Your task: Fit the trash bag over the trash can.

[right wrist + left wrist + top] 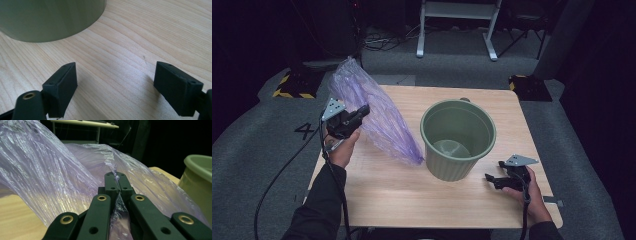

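Left gripper jaws pinching crinkled translucent purple plastic bag, right gripper jaws spread beside green ribbed plastic bucket, wooden bench.

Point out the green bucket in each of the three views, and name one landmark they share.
High view: the green bucket stands upright right of the table's centre, beside the purple plastic bag.
Left gripper view: its rim and side show at the right edge, beyond the bag pinched in the jaws.
Right gripper view: its lower wall fills the top left, ahead of the open jaws.
Shared landmark: the light wooden table.
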